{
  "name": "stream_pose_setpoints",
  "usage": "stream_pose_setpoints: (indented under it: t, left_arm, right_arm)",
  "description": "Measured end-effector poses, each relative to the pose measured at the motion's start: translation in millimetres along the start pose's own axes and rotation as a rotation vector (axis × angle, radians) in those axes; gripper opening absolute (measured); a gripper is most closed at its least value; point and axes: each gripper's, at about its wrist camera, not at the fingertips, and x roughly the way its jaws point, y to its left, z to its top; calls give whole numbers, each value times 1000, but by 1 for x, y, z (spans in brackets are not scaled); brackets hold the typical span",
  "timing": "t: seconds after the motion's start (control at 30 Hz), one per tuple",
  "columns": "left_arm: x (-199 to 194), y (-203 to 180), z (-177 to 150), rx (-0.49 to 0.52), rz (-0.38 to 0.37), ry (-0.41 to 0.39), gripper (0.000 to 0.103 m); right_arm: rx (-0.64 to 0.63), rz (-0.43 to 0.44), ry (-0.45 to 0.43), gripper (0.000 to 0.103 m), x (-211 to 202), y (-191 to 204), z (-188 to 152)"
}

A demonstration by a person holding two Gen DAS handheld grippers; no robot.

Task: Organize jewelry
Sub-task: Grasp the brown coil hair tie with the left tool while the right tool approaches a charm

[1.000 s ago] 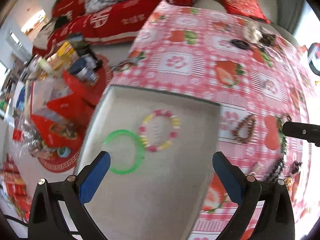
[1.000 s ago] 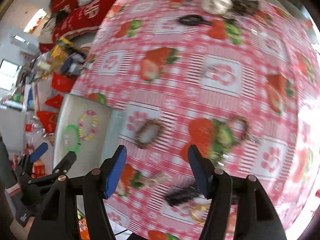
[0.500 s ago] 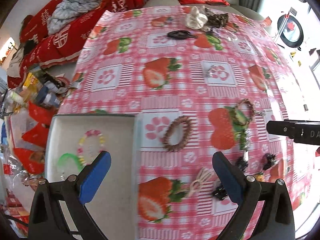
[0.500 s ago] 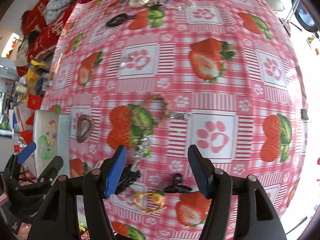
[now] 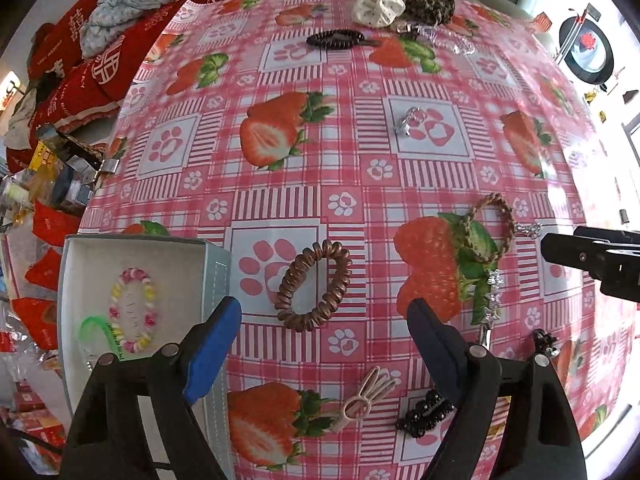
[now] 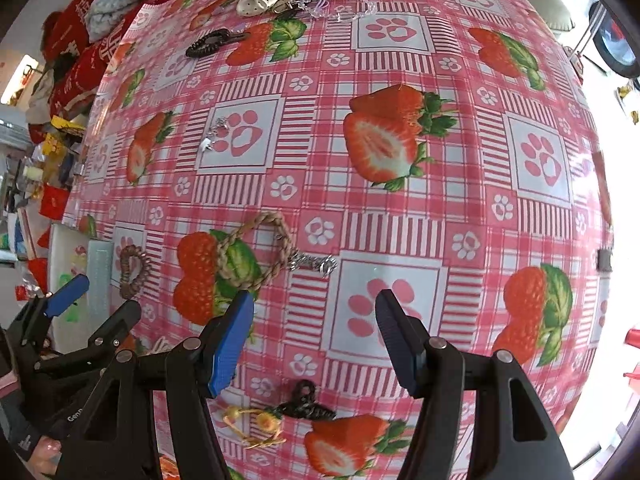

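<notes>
My left gripper (image 5: 325, 312) hovers over a brown spiral hair tie (image 5: 313, 284) on the strawberry tablecloth; its jaws are closing, the tie lies between them just ahead, untouched. Left of it stands a white box (image 5: 76, 264) holding a pastel bead bracelet (image 5: 133, 310) and a green ring (image 5: 96, 326). My right gripper (image 6: 315, 306) is open over the cloth with nothing between its blue pads. A braided rope bracelet (image 6: 256, 254) with a metal clasp lies just ahead-left of it, also seen in the left wrist view as the rope bracelet (image 5: 490, 226).
Scattered on the table: a beige claw clip (image 5: 366, 398), black hair ties (image 5: 424, 414), a black clip (image 6: 306, 404), gold earrings (image 6: 256, 424), a small silver piece (image 5: 412, 120), a dark bead bracelet (image 5: 336, 38), white and leopard scrunchies (image 5: 378, 6). Red cushions and clutter lie beyond the left edge.
Both grippers moved right across the table, away from the box. The left one now sits over the brown spiral tie with narrower jaws; the right one has come beside the rope bracelet.
</notes>
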Motion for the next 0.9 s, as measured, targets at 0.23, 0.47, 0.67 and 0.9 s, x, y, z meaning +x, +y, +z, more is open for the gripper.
stream_pose_setpoints:
  t: [0.23,0.47,0.67,0.9]
  left_arm:
    - [23,1,2,-28,10,55,78]
    - [34,2,3,-52,-3,68,78]
    - [37,4,8,-94,-45,67,74]
    - [36,-1,9,-98,-68,62,52]
  right_arm:
    - [-130,-48,13,67,17,4,3]
    - [-324,-136,-23,66,28,19,1]
    - [-422,-154,-59,56,34,35,3]
    - [-449,-137,-62,32,37,59,-2]
